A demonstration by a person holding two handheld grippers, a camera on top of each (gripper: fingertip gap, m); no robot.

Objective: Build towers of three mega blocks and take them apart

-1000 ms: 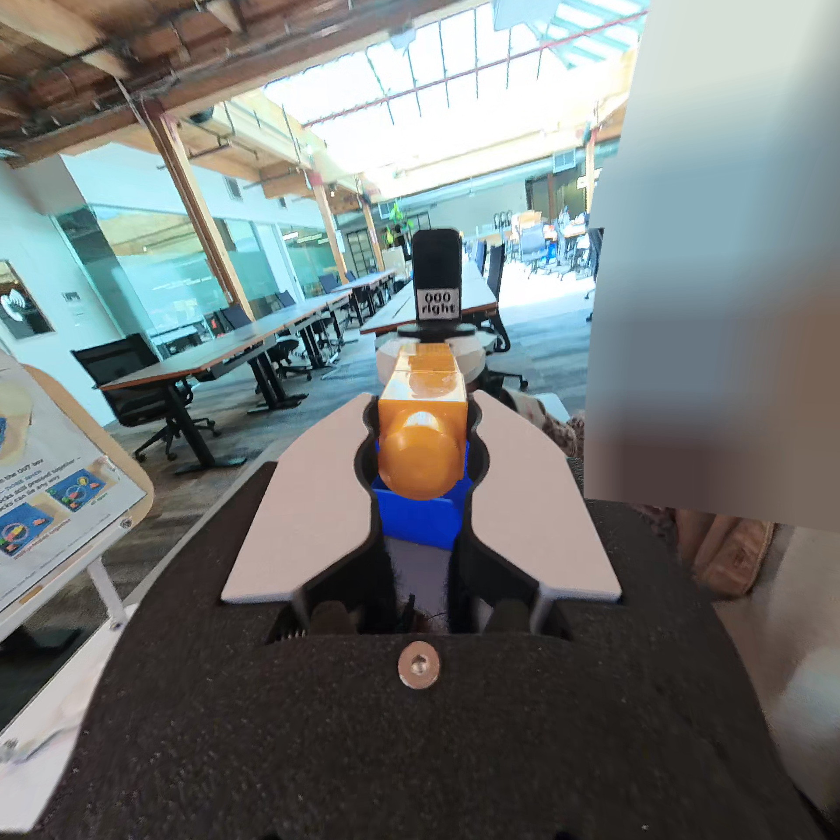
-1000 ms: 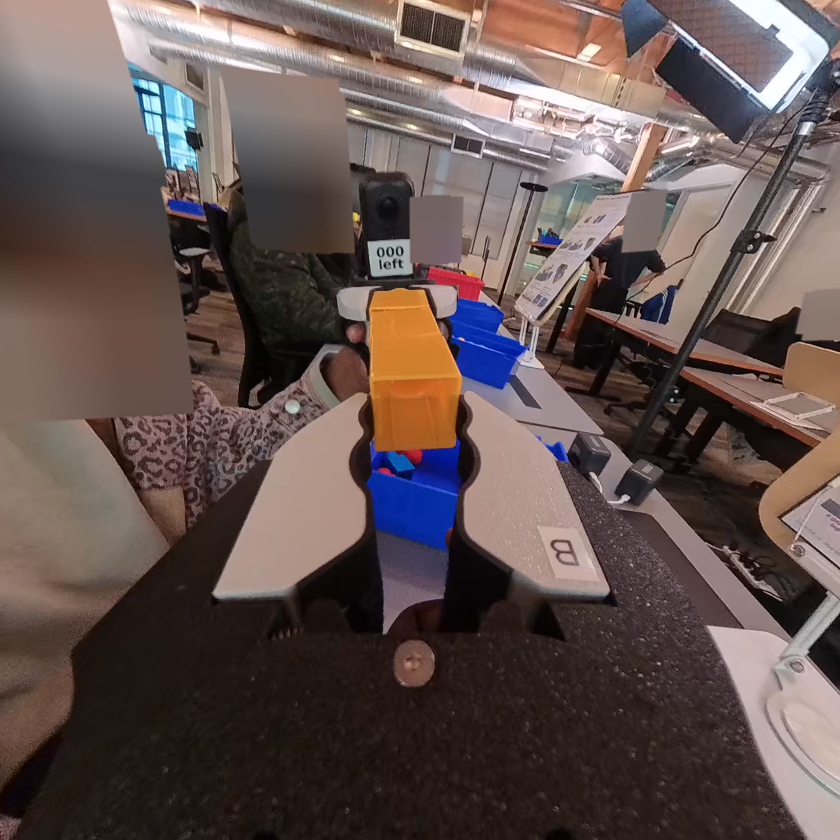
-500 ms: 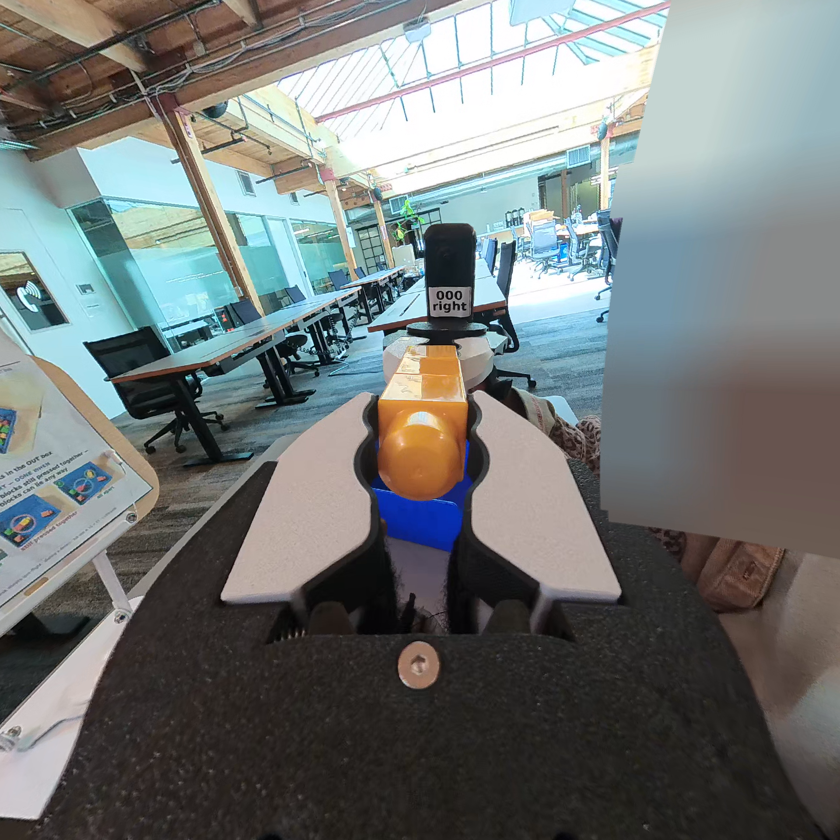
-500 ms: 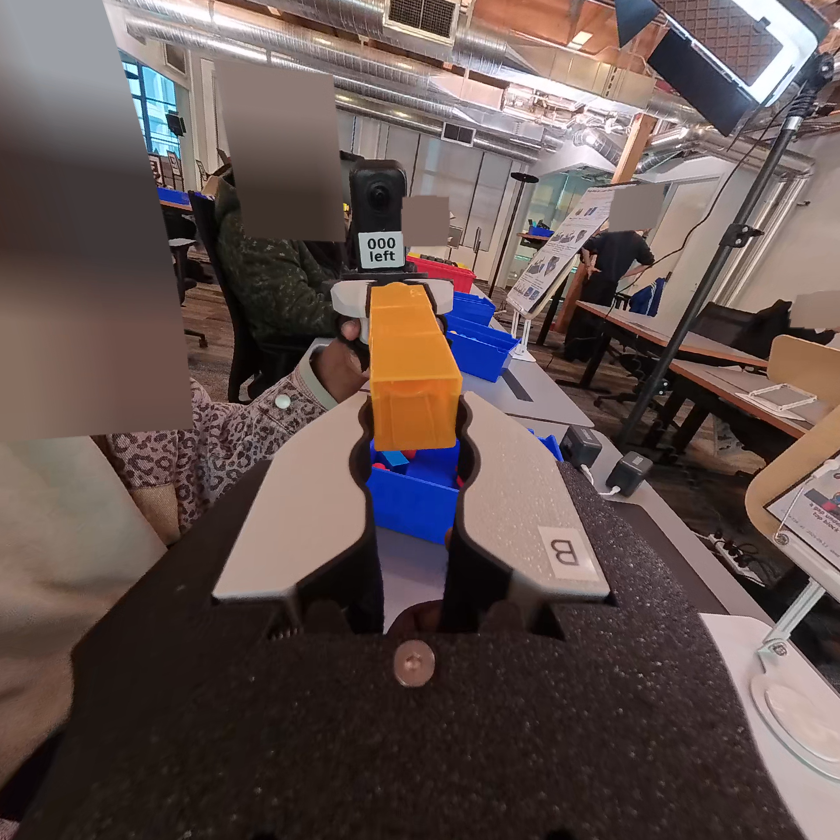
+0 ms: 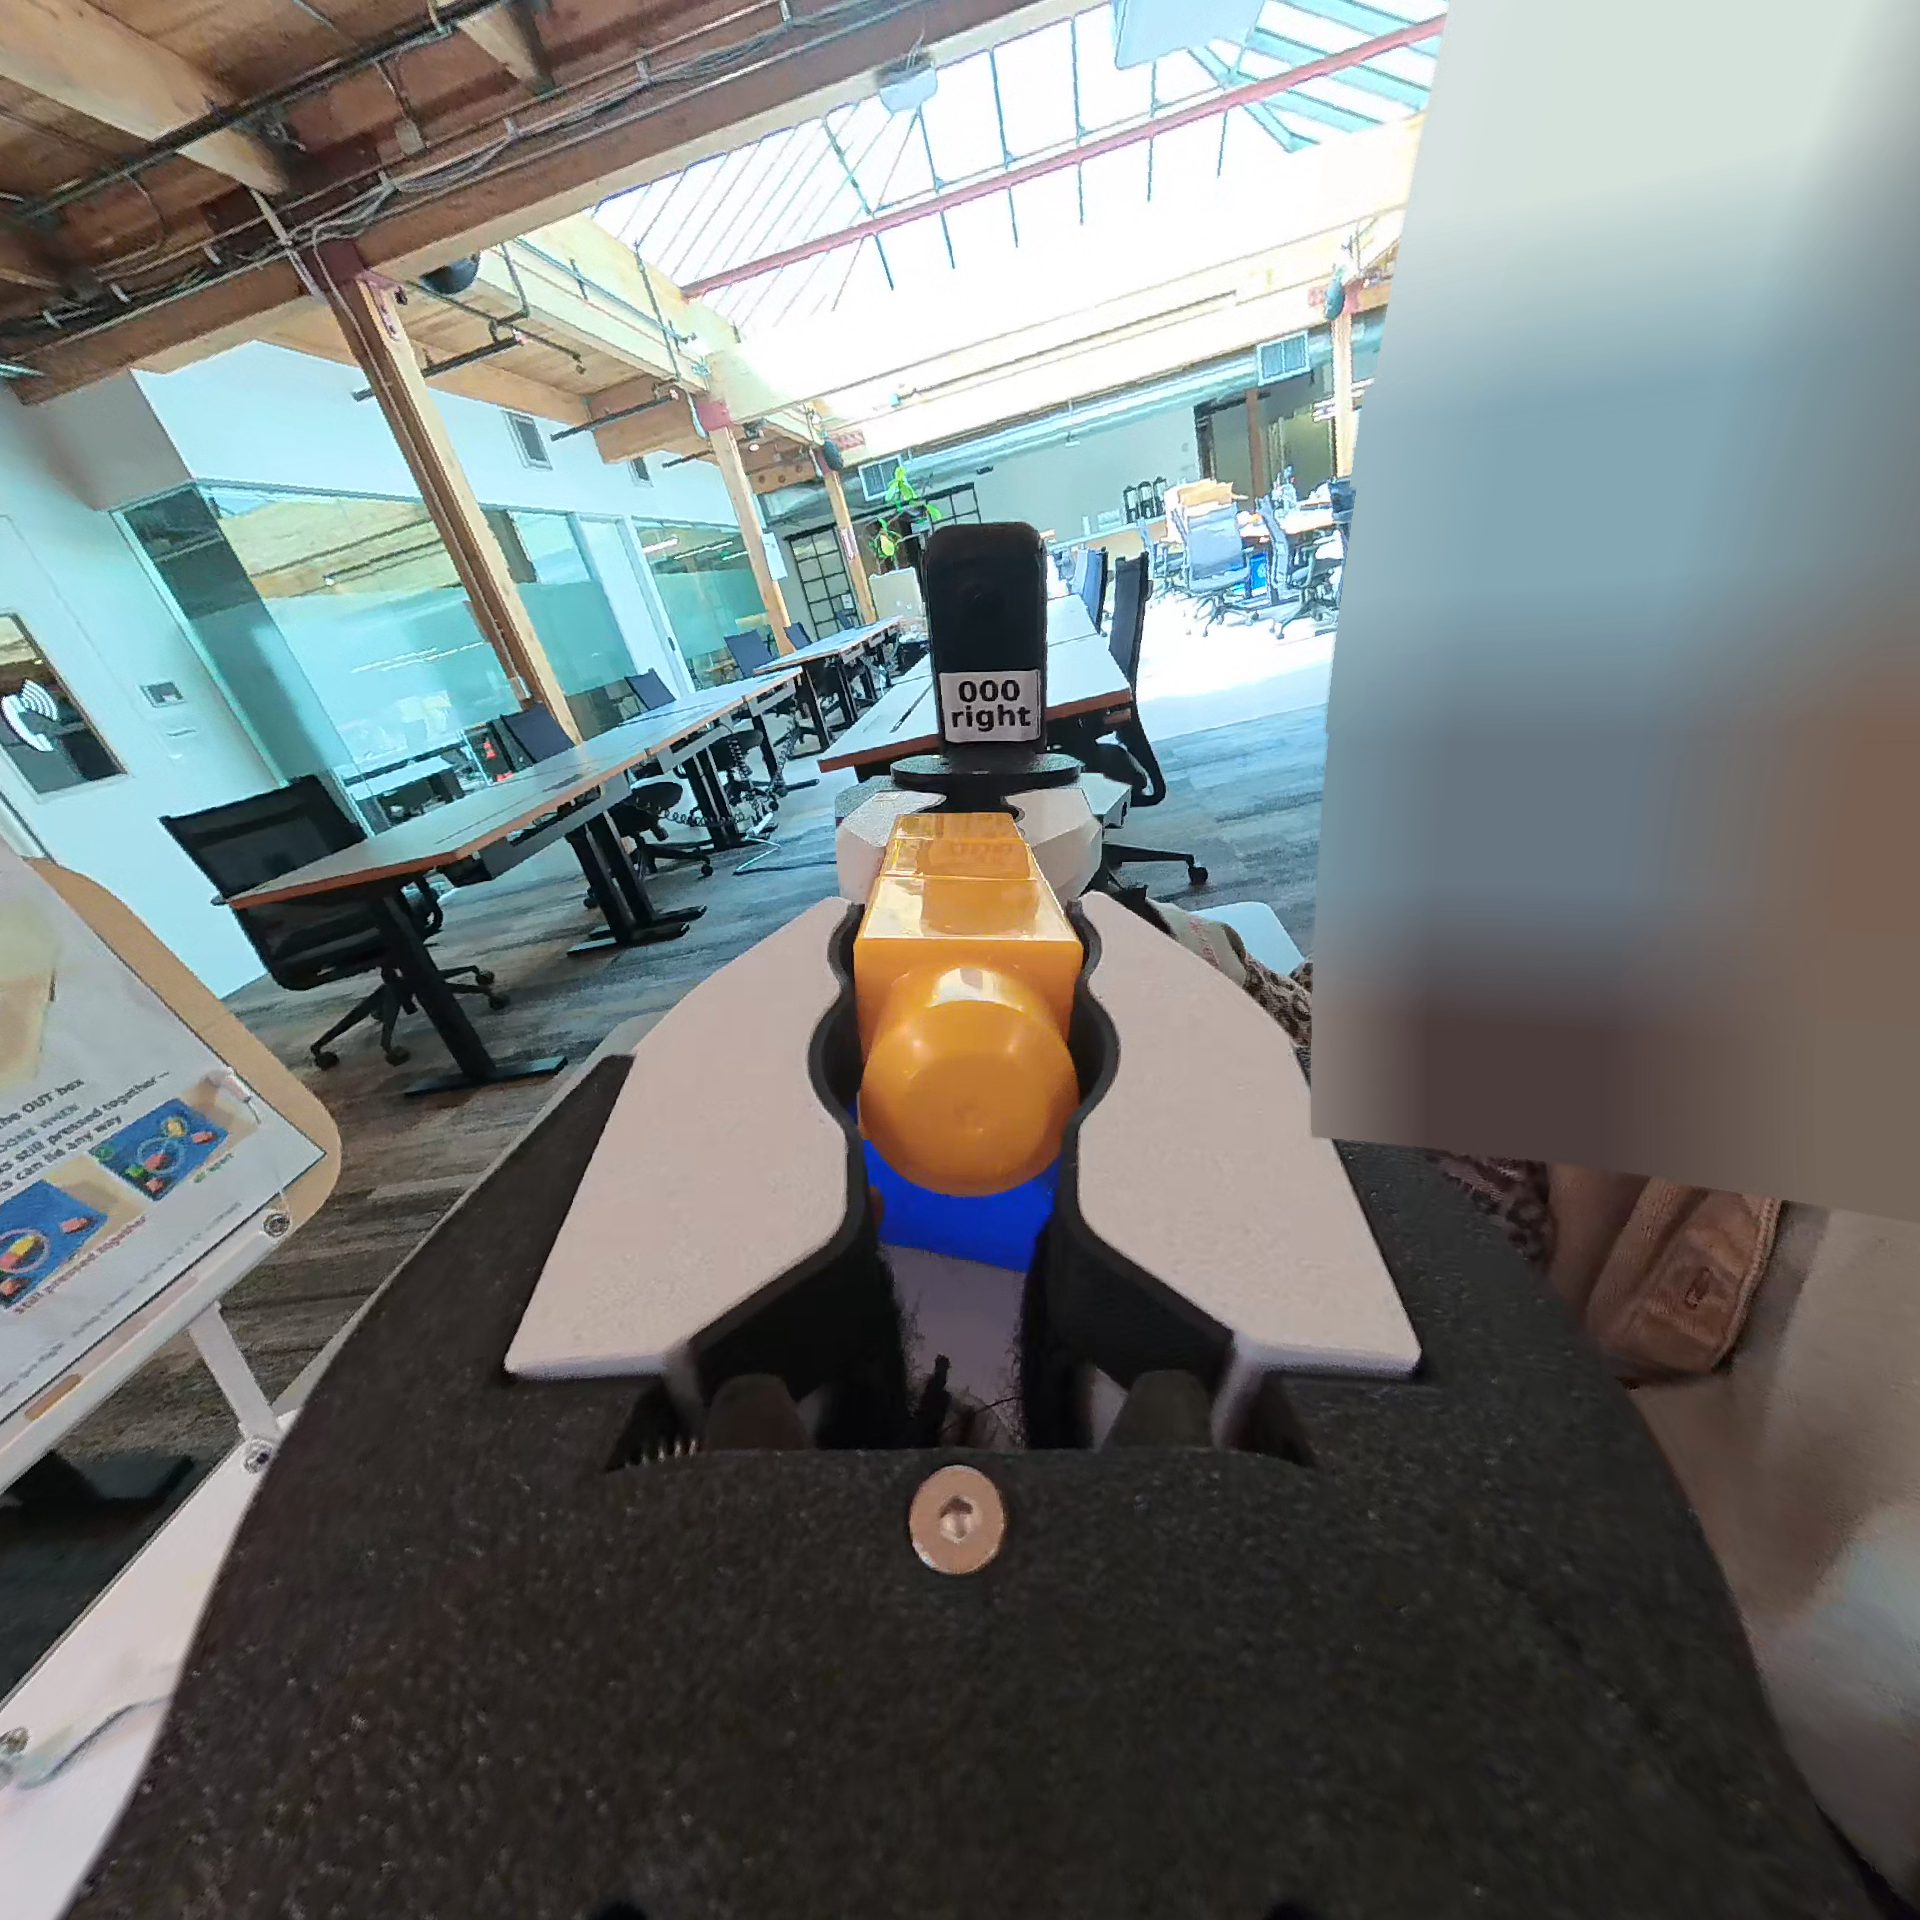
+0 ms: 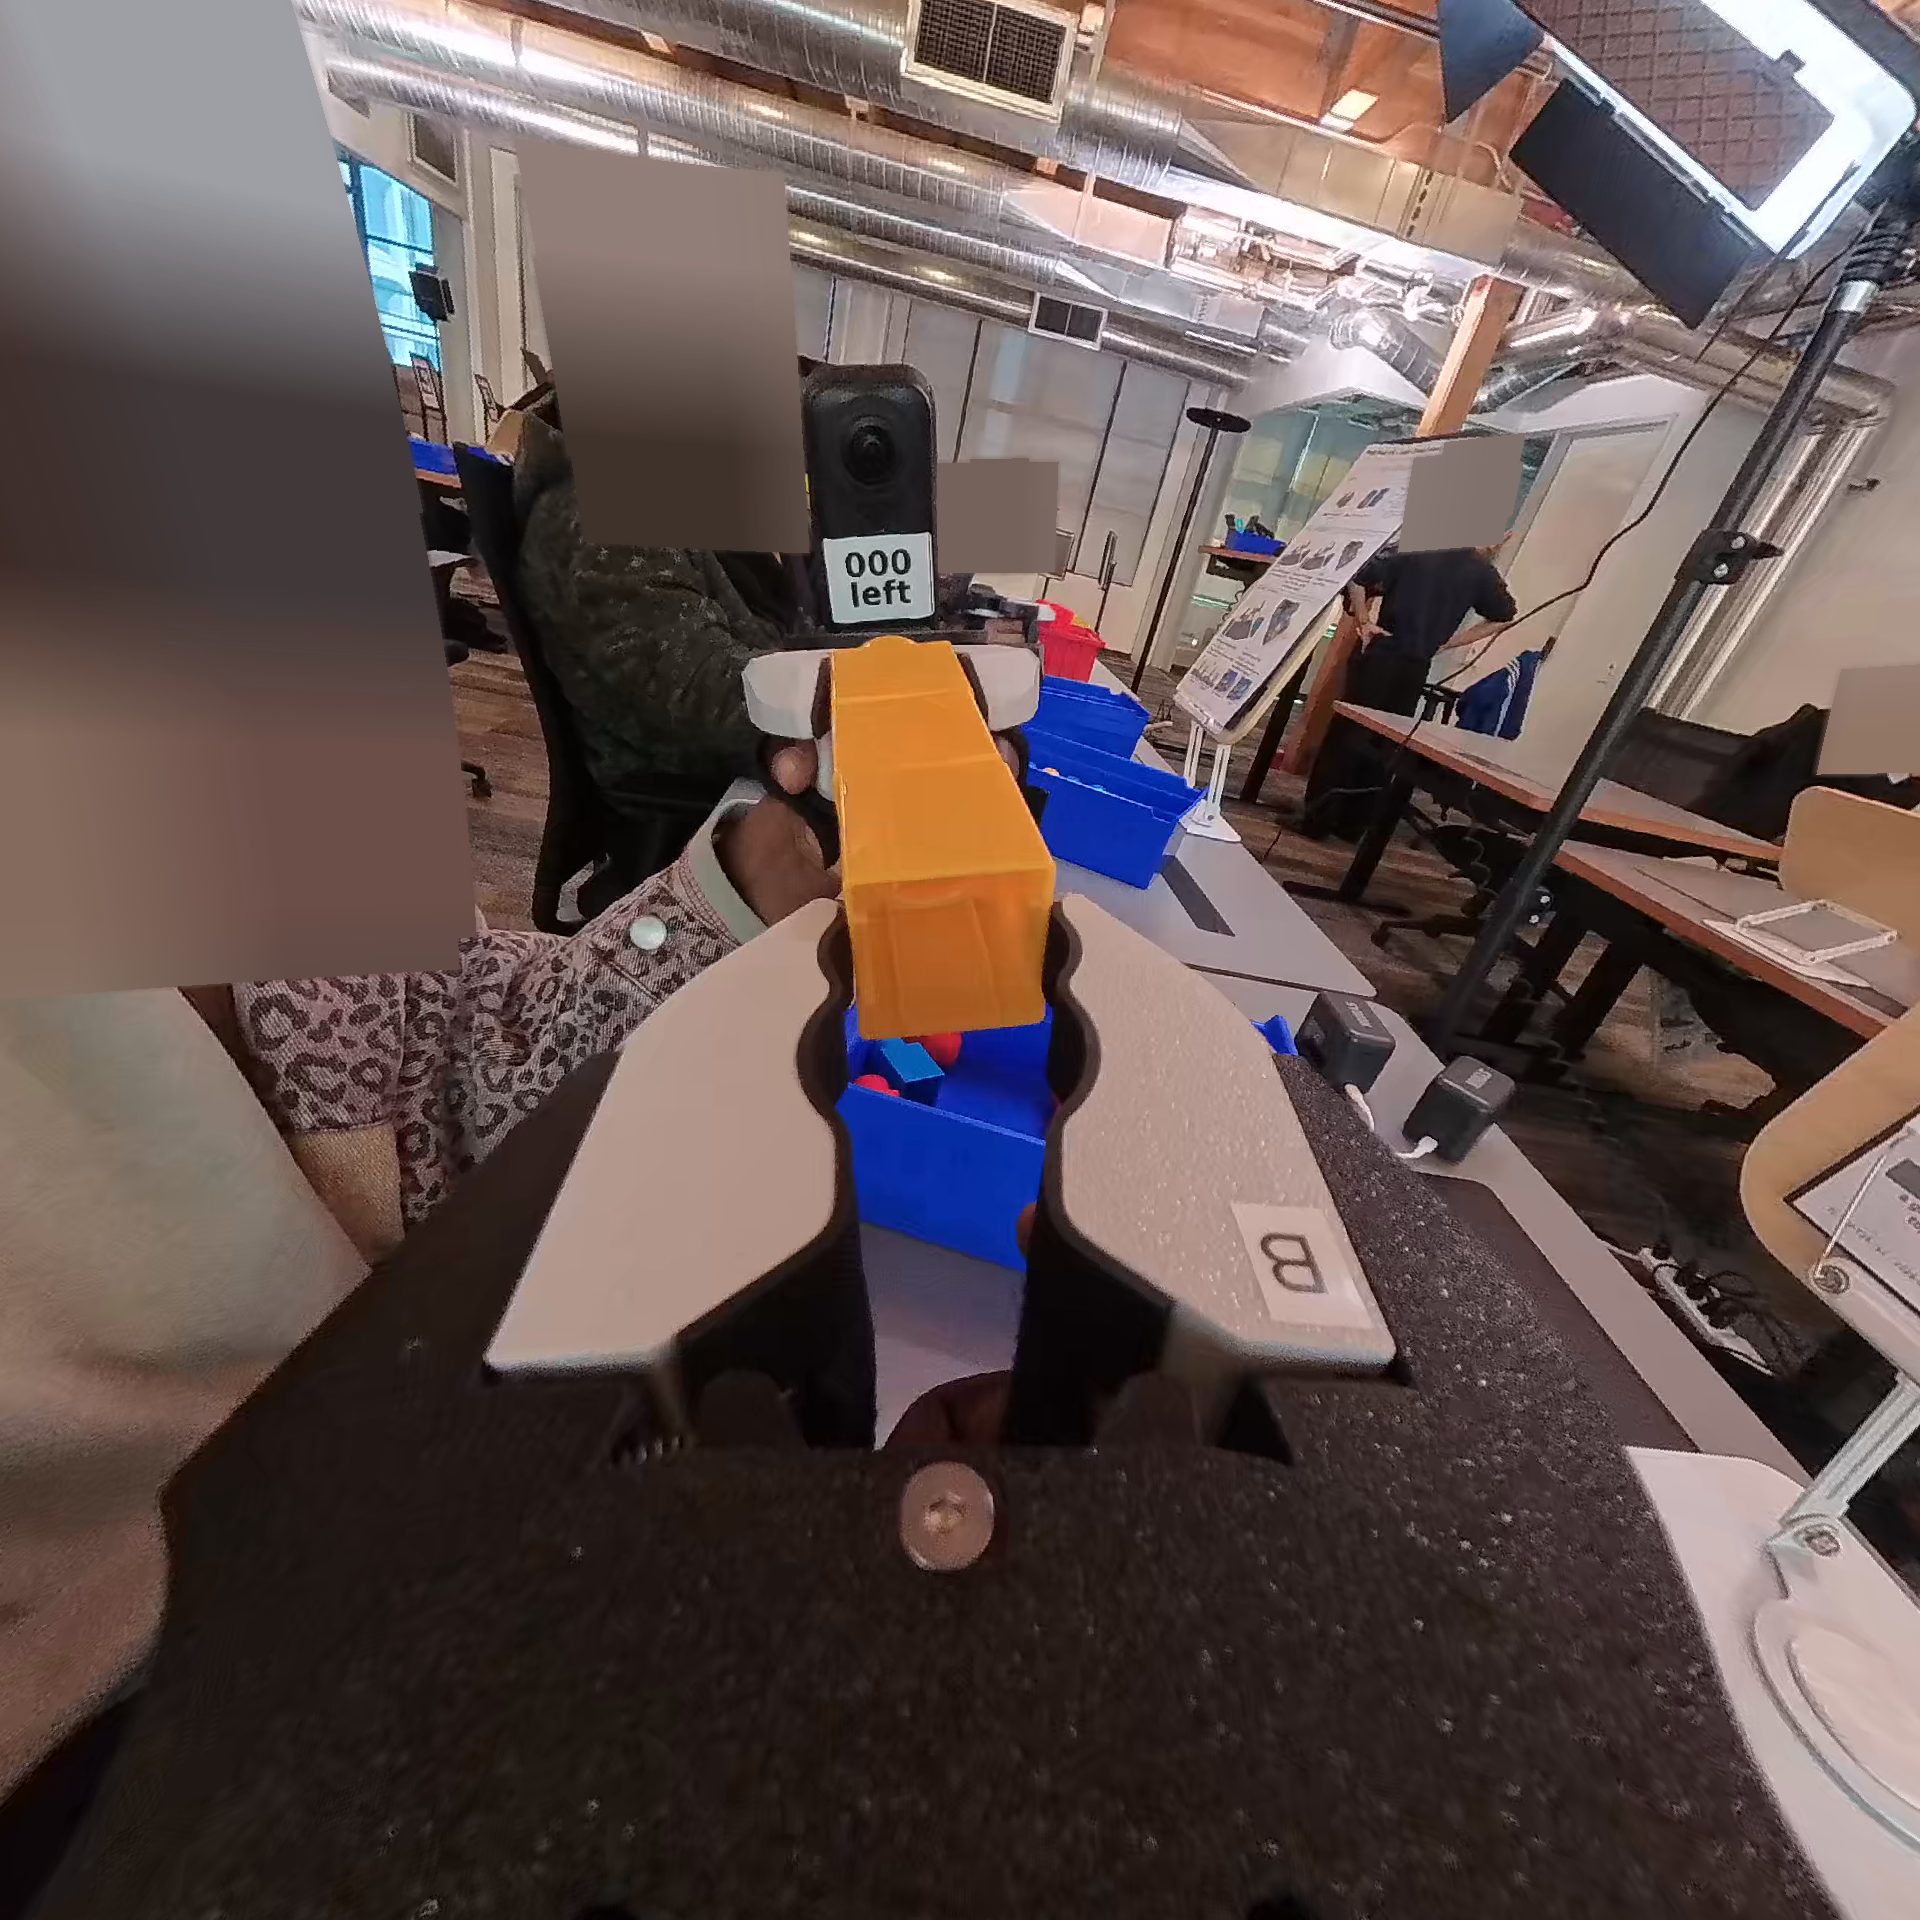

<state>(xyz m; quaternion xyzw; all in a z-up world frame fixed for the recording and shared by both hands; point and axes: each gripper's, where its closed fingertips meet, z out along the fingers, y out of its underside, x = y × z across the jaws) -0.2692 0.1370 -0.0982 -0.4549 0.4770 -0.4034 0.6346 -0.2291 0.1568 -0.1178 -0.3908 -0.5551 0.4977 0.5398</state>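
- The orange tower (image 6: 935,831) is a row of glossy, hard plastic mega blocks, square in section, held level in the air between the two grippers.
- In the left wrist view the tower's (image 5: 961,914) near end shows a round, smooth stud with a bright highlight; in the right wrist view the near end is the open, hollow underside of a block.
- The left gripper (image 5: 961,997) is closed on the stud end, its pale matte fingers (image 5: 727,1122) with wavy inner edges pressing both sides of the block.
- The right gripper (image 6: 940,966) is closed on the hollow end in the same way; its grey fingers (image 6: 1174,1132) look grainy, and one carries a white sticker.
- Both gripper bodies are covered with coarse black foam, with a metal screw at the middle.
- Below the tower stands a blue plastic bin (image 6: 935,1174) on a pale table (image 6: 1257,925), holding red and blue blocks.
- More blue bins (image 6: 1101,800) lie farther along the table.
- A hand (image 6: 774,831) with a spotted sleeve holds the far gripper.
- A sign on a stand (image 5: 114,1174) rises at the left; office desks and chairs fill the room behind.
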